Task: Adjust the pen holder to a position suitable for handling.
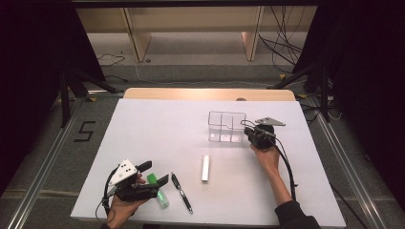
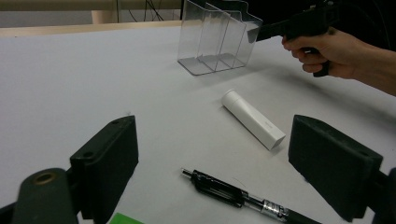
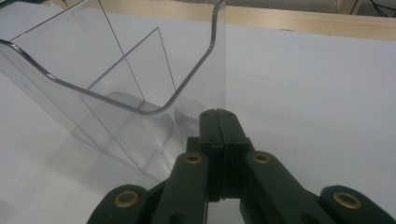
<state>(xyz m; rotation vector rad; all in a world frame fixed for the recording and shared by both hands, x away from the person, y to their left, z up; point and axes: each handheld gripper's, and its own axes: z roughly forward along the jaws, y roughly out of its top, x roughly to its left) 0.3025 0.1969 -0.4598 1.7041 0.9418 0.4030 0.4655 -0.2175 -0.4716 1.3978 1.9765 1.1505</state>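
The right gripper (image 1: pixel 251 135) sits at the near right corner of the clear organizer (image 1: pixel 226 127), which stands upright toward the far right of the table (image 1: pixel 143 133). In the right gripper view its jaws are pressed fully together, tips just at the organizer's side wall (image 3: pixel 219 70); whether they pinch that wall or merely touch it is hard to tell, though nothing seems to lie between them. The organizer's compartments look empty. The left gripper (image 1: pixel 154 172) rests at the near left of the table with its jaws spread wide and holding nothing; a green marker (image 1: pixel 157 190) lies just under it, a black pen (image 1: pixel 181 192) just to its right, and a white tube (image 1: pixel 206 168) further toward the middle, well apart from the organizer. The step in hand looks like steadying or nudging the organizer with the right gripper before the loose things get loaded. The next move would likely fall to the left gripper: drop onto the pen or marker, close across its barrel near the middle so it does not swing, then carry it over and lower it end-first into a compartment. The organizer is light and slick, so a push at the rim could slide or tip it.
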